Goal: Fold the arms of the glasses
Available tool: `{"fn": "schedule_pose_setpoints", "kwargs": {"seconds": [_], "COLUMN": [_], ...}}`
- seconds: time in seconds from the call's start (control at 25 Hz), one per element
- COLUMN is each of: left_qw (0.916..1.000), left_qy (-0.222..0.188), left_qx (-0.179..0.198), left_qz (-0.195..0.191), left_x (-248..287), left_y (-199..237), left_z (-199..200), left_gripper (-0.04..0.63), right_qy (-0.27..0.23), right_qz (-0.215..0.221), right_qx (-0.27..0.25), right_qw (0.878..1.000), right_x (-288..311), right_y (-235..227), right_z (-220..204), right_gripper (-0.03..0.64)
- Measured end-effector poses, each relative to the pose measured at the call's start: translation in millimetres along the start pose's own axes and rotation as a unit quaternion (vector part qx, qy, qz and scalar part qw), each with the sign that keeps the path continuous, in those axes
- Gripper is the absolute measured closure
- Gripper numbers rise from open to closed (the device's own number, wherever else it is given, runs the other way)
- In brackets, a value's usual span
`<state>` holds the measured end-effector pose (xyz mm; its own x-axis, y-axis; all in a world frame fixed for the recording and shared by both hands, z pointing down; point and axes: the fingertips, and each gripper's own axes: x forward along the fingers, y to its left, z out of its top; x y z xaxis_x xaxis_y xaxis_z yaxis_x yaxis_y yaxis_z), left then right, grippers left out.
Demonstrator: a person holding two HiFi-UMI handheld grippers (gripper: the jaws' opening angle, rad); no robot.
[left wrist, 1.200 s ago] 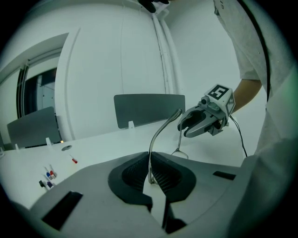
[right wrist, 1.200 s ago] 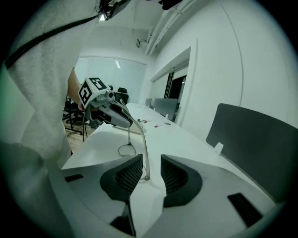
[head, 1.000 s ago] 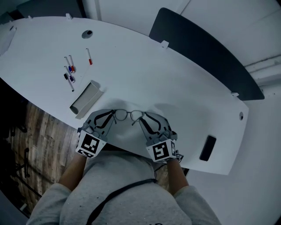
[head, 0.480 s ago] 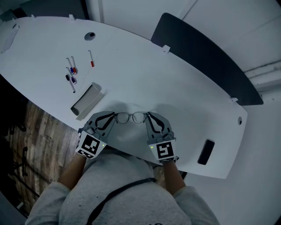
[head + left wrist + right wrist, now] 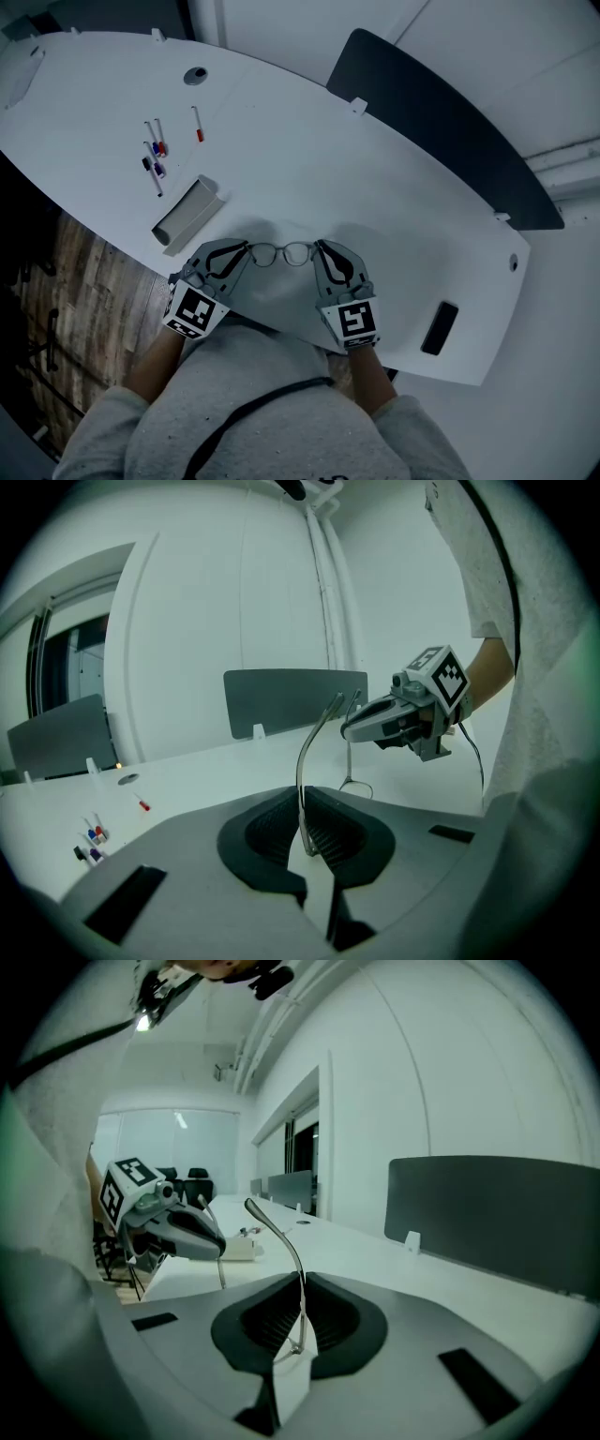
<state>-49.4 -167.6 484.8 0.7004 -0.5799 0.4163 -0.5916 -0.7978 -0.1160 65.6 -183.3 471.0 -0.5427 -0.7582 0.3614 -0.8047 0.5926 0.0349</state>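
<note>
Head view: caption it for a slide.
Left gripper holds the glasses; right gripper has just closed its jaws on them.

The glasses (image 5: 281,251) are showing thin, shiny metal wire. The left gripper (image 5: 244,251) is looking like smooth grey plastic, not shiny, and its pads (image 5: 272,829) are showing black ribbed rubber. The table (image 5: 375,187) is looking white, smooth and a little glossy. At 9 o'clock the floor (image 5: 66,309) is showing rough brown wood planks. At 6 o'clock the sweater (image 5: 272,422) is looking like soft grey cloth. At 1 o'clock the screen (image 5: 441,122) is looking dark and matt. At 10 o'clock the pens (image 5: 155,150) are looking like smooth plastic, and the grey tray (image 5: 183,214) beside them is looking matt.
</note>
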Motion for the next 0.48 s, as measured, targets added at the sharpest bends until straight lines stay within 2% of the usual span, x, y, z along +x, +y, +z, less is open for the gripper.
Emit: {"fn": "schedule_pose_setpoints", "kwargs": {"seconds": [0.24,0.48], "left_qw": [0.9999,0.9999], "left_qy": [0.012,0.011], "left_qx": [-0.004,-0.005], "left_qz": [0.005,0.008], "left_x": [-5.5,-9.8], "left_y": [0.5,0.4], "left_z": [-9.2,-9.5], "left_gripper": [0.566,0.566], "right_qy": [0.037,0.076], "right_qz": [0.015,0.032], "right_qx": [-0.099,-0.205], "right_qw": [0.994,0.975], "right_x": [6.4,17.7], "right_y": [20.3,39.9], "right_z": [-1.1,-2.0], "right_gripper": [0.588,0.588]}}
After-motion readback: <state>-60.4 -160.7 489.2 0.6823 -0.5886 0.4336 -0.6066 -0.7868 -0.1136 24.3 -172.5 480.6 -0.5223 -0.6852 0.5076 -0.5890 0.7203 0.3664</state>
